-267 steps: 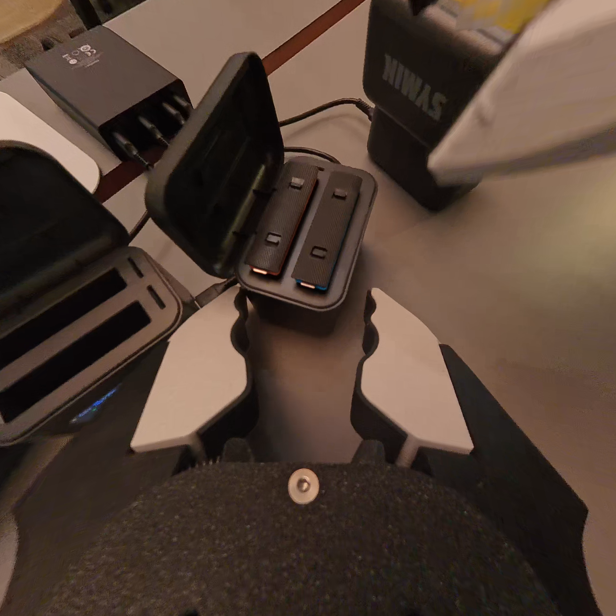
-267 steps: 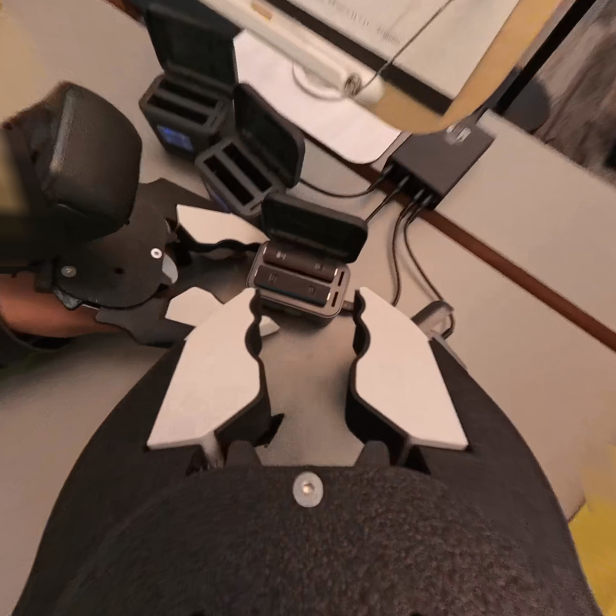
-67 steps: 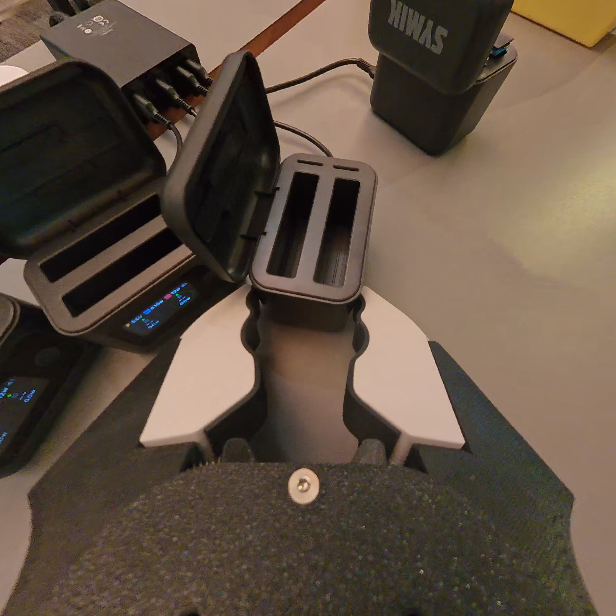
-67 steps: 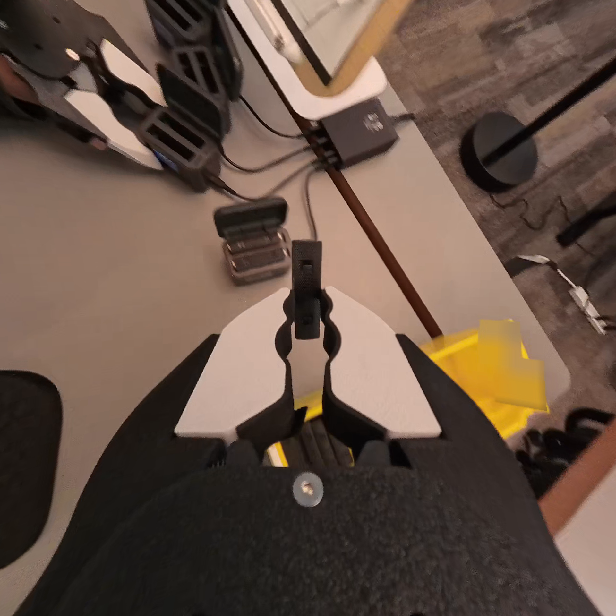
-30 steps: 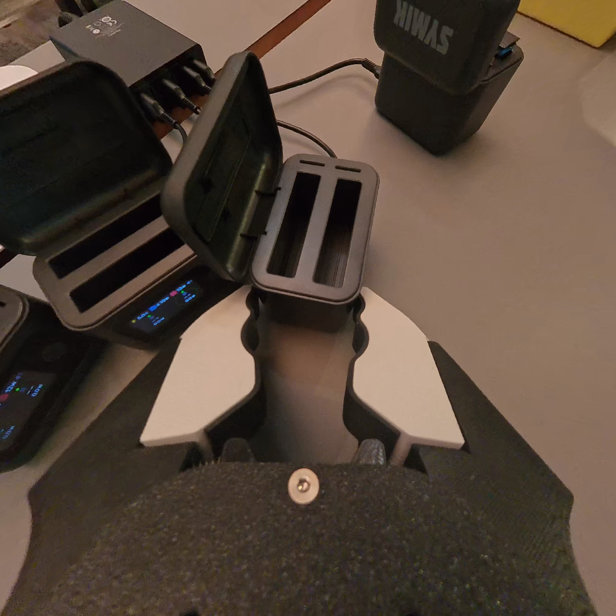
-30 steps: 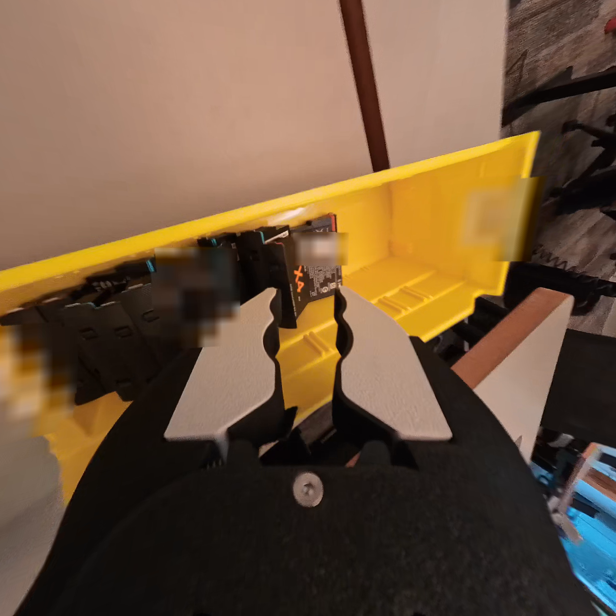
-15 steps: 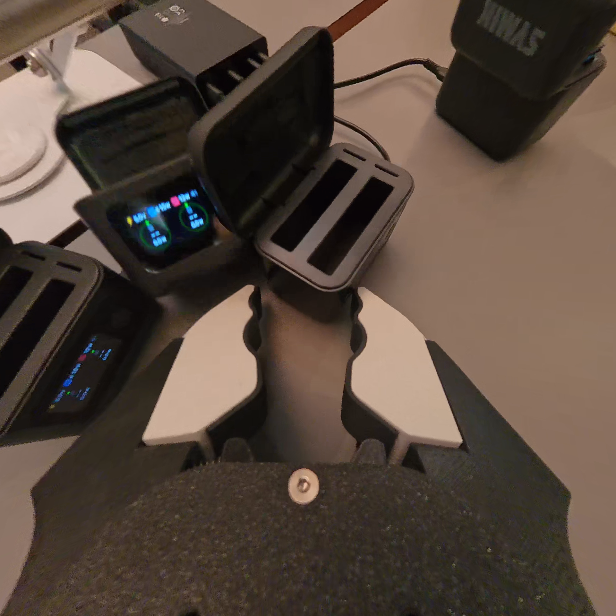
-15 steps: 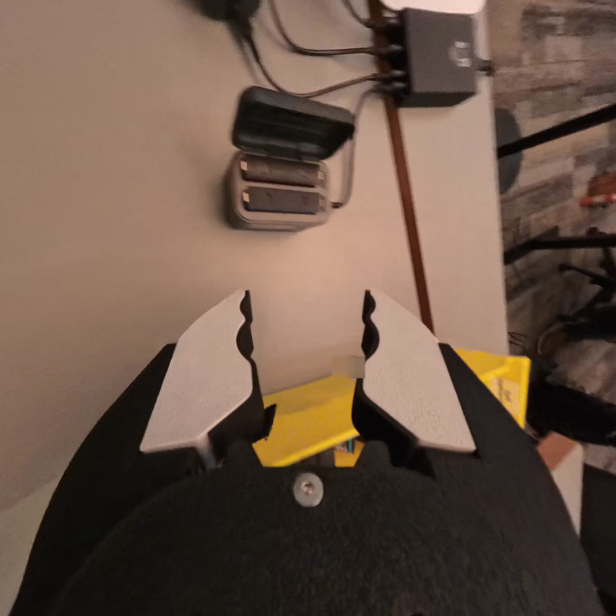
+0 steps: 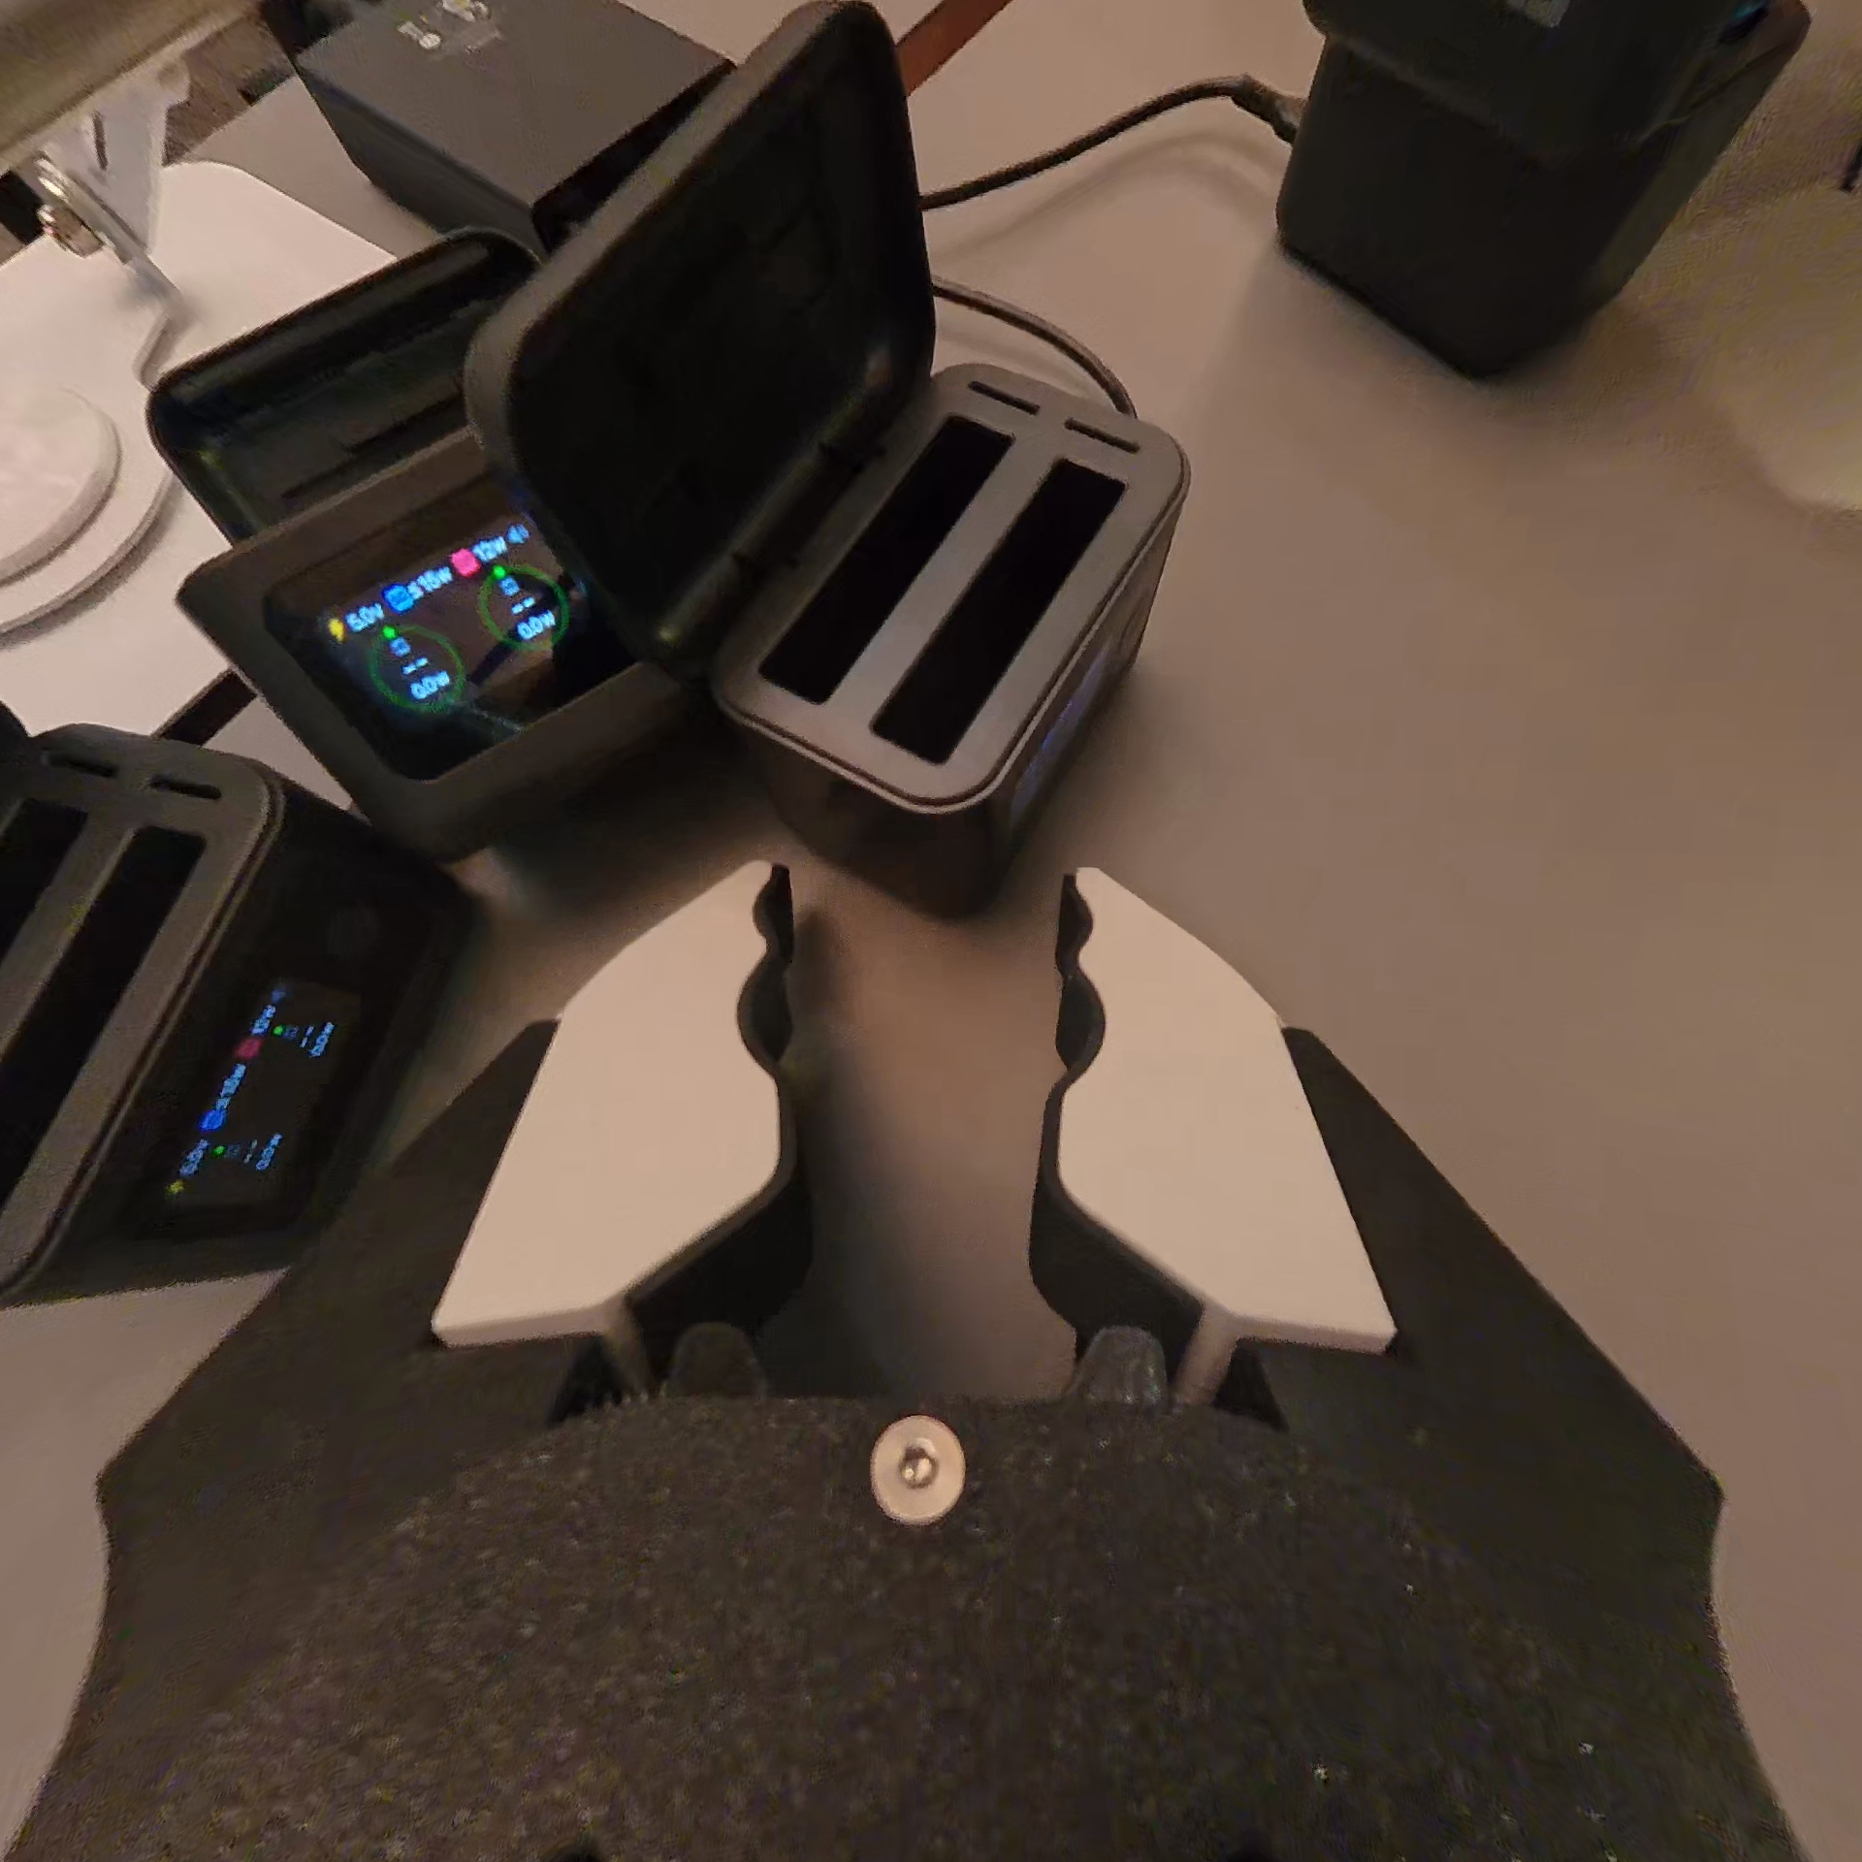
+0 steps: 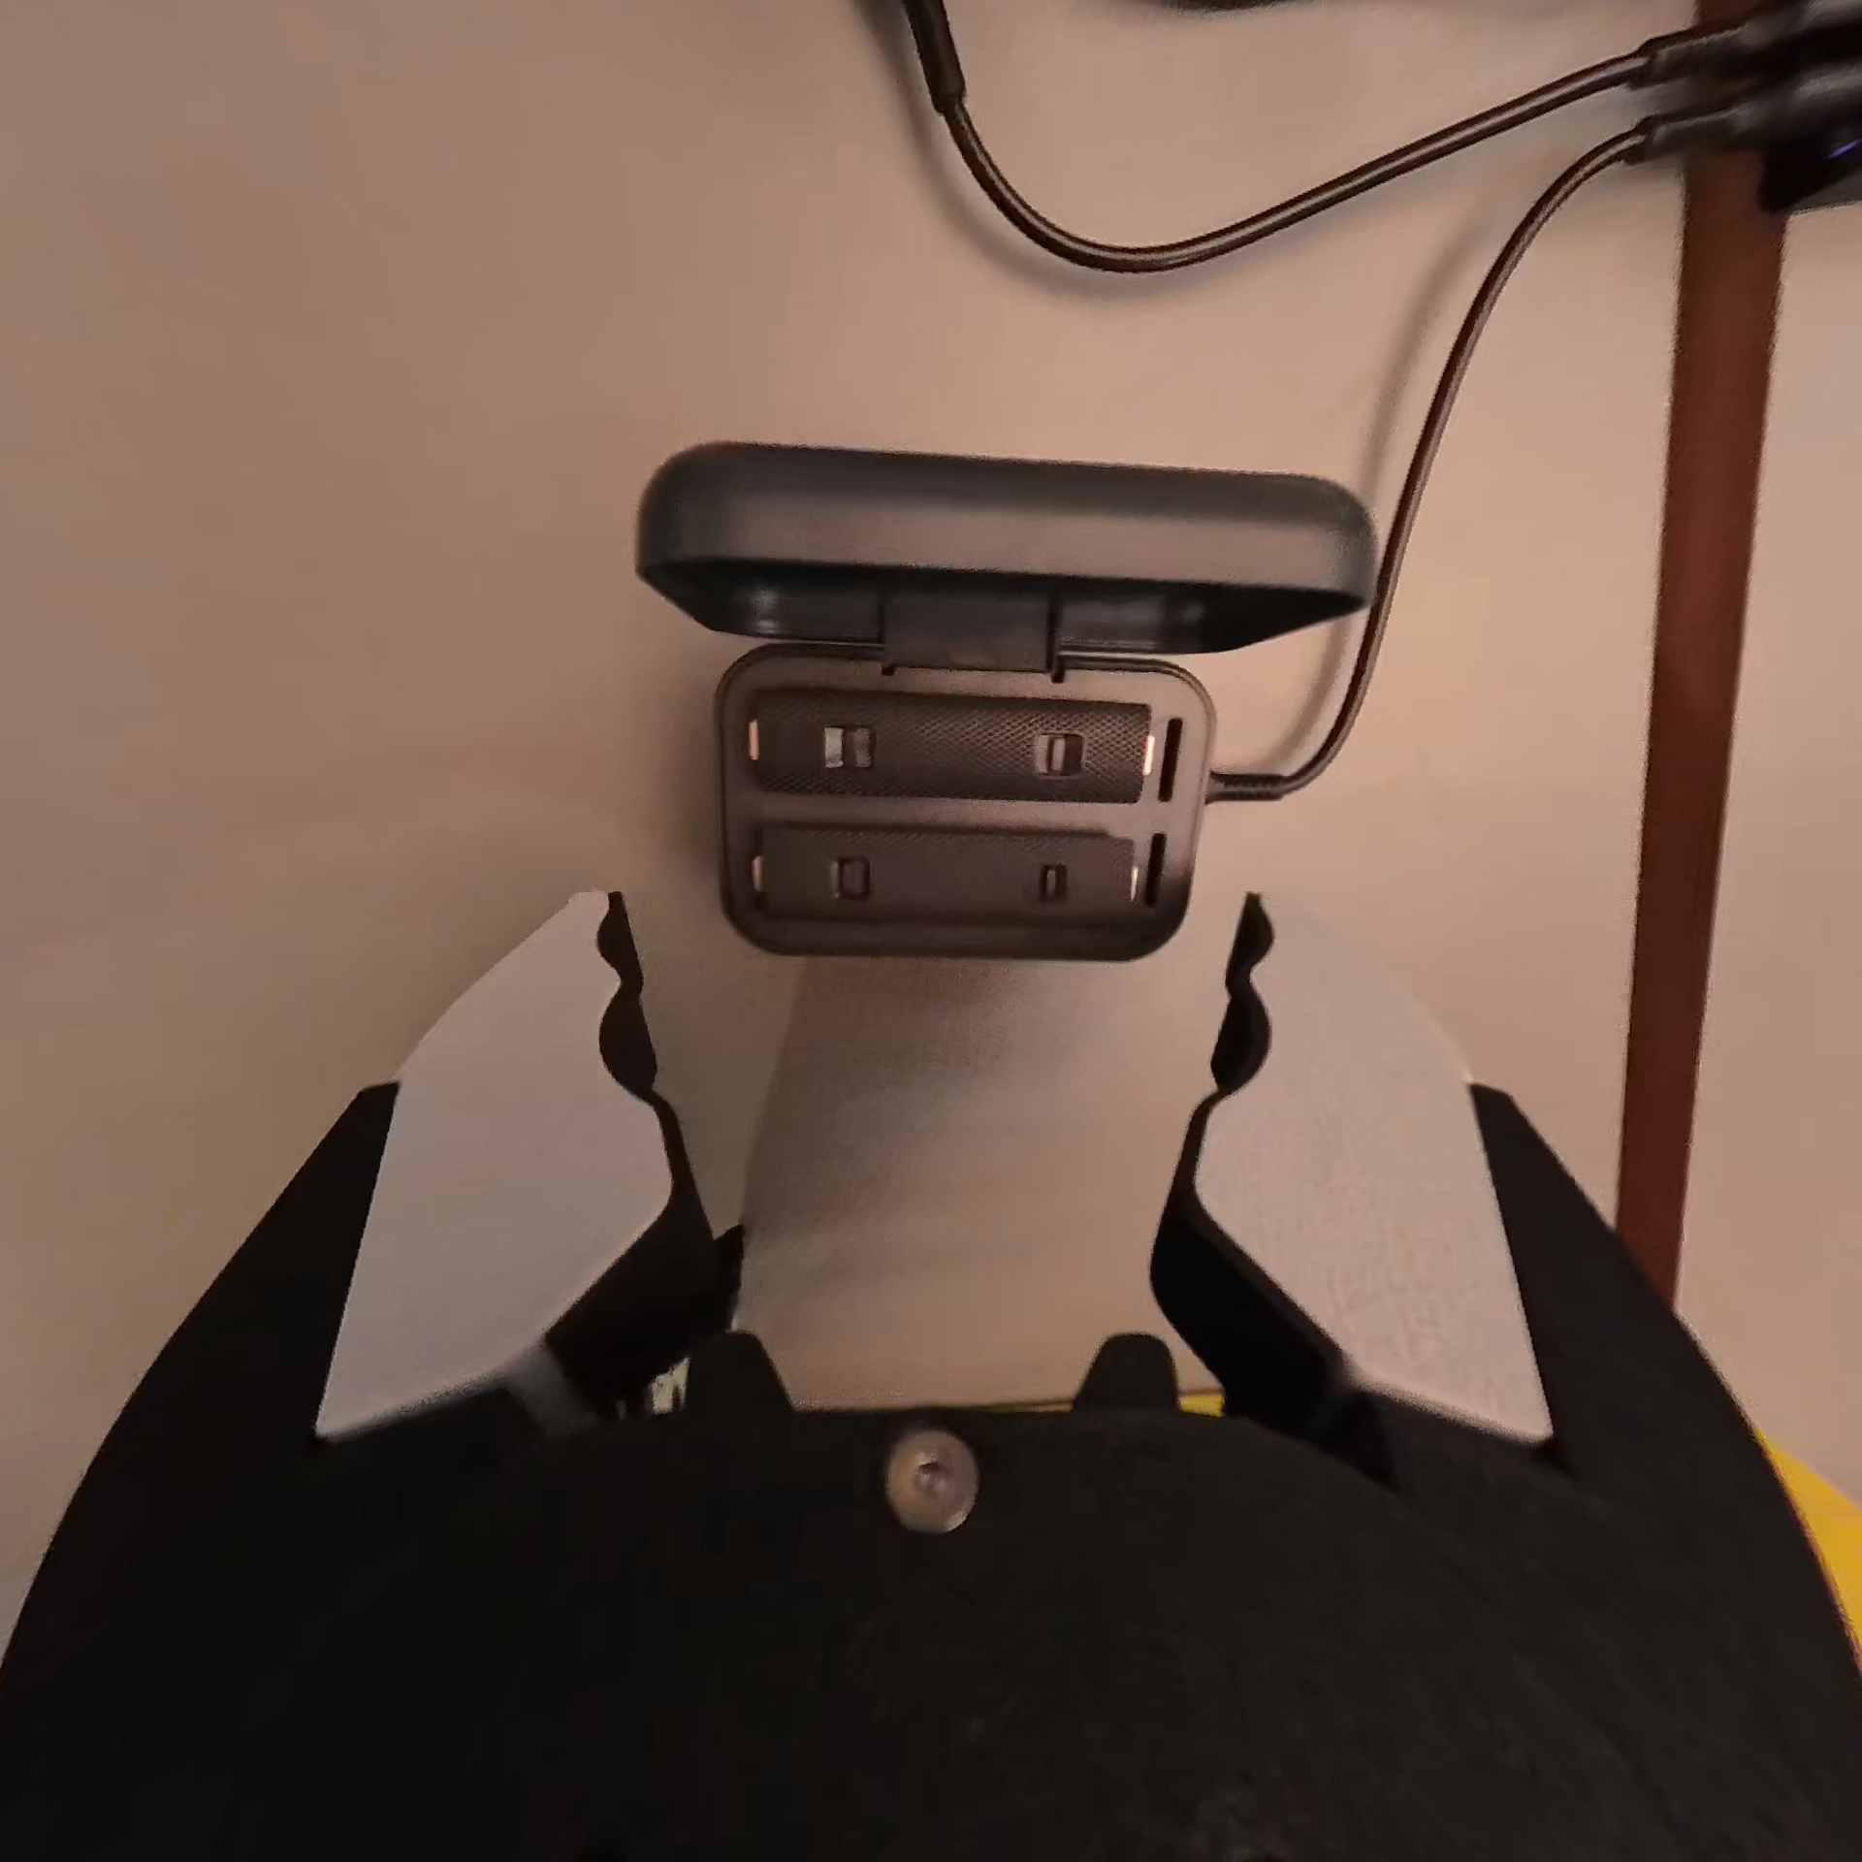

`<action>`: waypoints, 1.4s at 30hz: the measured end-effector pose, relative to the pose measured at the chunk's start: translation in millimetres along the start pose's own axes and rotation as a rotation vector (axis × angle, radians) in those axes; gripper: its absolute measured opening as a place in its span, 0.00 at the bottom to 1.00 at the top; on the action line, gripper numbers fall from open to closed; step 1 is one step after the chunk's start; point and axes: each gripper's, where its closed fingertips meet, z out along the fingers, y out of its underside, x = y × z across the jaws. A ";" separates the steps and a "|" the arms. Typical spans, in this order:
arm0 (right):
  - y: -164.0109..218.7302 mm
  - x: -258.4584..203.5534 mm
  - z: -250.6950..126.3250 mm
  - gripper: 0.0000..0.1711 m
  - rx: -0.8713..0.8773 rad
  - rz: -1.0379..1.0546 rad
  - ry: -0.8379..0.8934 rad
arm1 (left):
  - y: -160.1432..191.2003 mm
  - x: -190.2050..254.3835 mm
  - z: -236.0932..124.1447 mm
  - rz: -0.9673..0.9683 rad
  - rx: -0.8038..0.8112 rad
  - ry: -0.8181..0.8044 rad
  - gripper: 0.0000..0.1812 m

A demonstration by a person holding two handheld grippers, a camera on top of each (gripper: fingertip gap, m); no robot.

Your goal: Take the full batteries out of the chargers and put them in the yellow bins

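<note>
**A:** Claws first, then. What has each one got?

**B:** Nothing. The right claw (image 10: 927,907) is spread wide and empty, hanging above the bench (image 10: 302,504). The left claw (image 9: 922,882) is parted about halfway, also empty, low over the bench with its tips just short of a charger.

**A:** Which charger sits ahead of the right one?

**B:** A charger with its lid open (image 10: 962,806), just past the fingertips and roughly centred between them. Two batteries are seated in it side by side: the far battery (image 10: 952,751) and the near battery (image 10: 947,877). A cable (image 10: 1340,645) runs from its side toward the top edge of the picture. A sliver of yellow bin (image 10: 1814,1511) shows at the lower right, behind the claw.

**A:** And on the left?

**B:** An emptied charger (image 9: 957,625) directly ahead, lid up, both slots bare. Beside it, touching or nearly so, is a charger with a lit screen (image 9: 433,645); I cannot see into its slots from here. A third charger (image 9: 151,998) at the left edge also shows two dark, empty slots. A closed-looking dark charger (image 9: 1511,181) stands well apart at the upper right.

**A:** So how far along?

**B:** Well along, I'd judge. At least two chargers are cleared. The two batteries under the right claw are clearly left, and each needs lifting out and carrying to the bin.
</note>
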 end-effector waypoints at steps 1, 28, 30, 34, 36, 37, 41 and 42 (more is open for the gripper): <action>1.0 0.8 4.0 0.65 -0.010 0.005 -0.009 | 2.0 -0.1 -2.7 0.007 -0.012 0.008 0.28; -115.6 -33.7 18.5 0.53 0.528 0.901 -0.092 | -19.2 66.3 5.4 0.188 0.026 0.059 0.27; -121.3 -35.5 7.3 0.53 0.659 0.974 -0.204 | -17.9 64.0 5.4 0.176 0.025 0.056 0.27; -122.6 -36.9 -12.8 0.50 0.884 1.116 -0.370 | -16.9 59.1 2.7 0.156 0.032 0.053 0.27; -120.5 -37.2 -19.0 0.50 0.978 1.169 -0.409 | -15.8 57.3 0.9 0.149 0.033 0.051 0.27; -119.6 -37.7 -22.1 0.50 1.025 1.180 -0.425 | -15.3 56.4 -0.2 0.145 0.034 0.049 0.27; -115.1 -40.9 -39.7 0.40 1.174 1.033 -0.415 | -11.5 53.8 -6.5 0.129 0.038 0.043 0.27; -113.5 -41.6 -39.9 0.41 1.143 0.917 -0.334 | -11.1 52.8 -8.5 0.124 0.041 0.040 0.26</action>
